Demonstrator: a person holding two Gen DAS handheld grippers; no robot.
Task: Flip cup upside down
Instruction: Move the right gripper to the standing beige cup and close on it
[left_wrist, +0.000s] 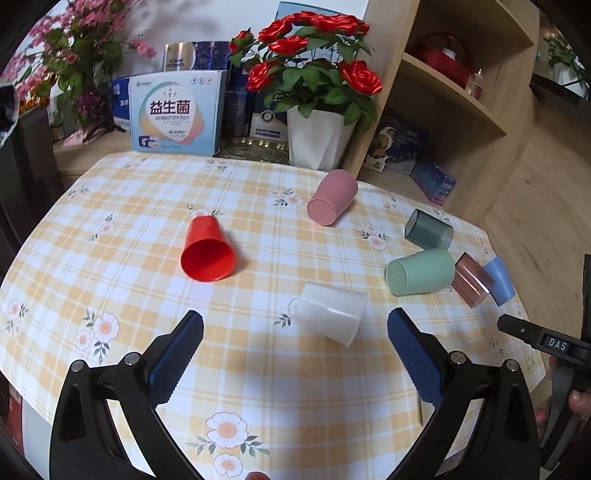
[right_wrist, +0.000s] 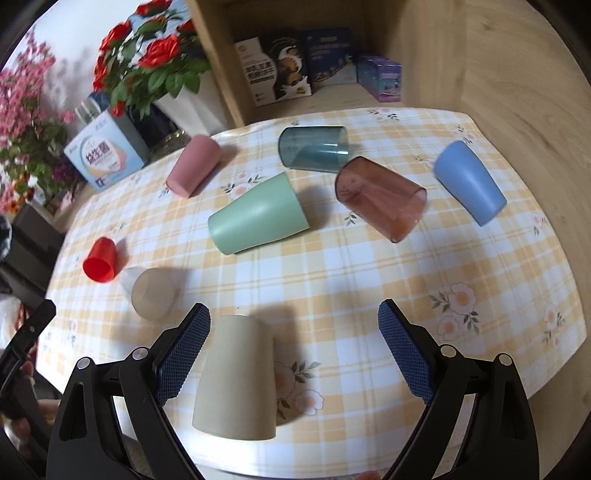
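Several cups lie on their sides on the checked tablecloth (left_wrist: 258, 369). In the left wrist view my left gripper (left_wrist: 295, 332) is open, with a white translucent cup (left_wrist: 332, 314) lying just beyond and between its fingertips; a red cup (left_wrist: 207, 249), a pink cup (left_wrist: 332, 199) and a green cup (left_wrist: 421, 271) lie farther off. In the right wrist view my right gripper (right_wrist: 294, 321) is open; a beige cup (right_wrist: 236, 380) stands upside down by its left finger, not gripped. Green (right_wrist: 258, 214), brown translucent (right_wrist: 380, 197), blue (right_wrist: 469, 182) and teal (right_wrist: 314, 147) cups lie ahead.
A pot of red roses (left_wrist: 317, 125), a carton (left_wrist: 177, 114) and pink flowers (left_wrist: 66, 66) stand along the table's back edge. A wooden shelf unit (left_wrist: 461, 110) with boxes rises at the back right. The table's front edge is close below both grippers.
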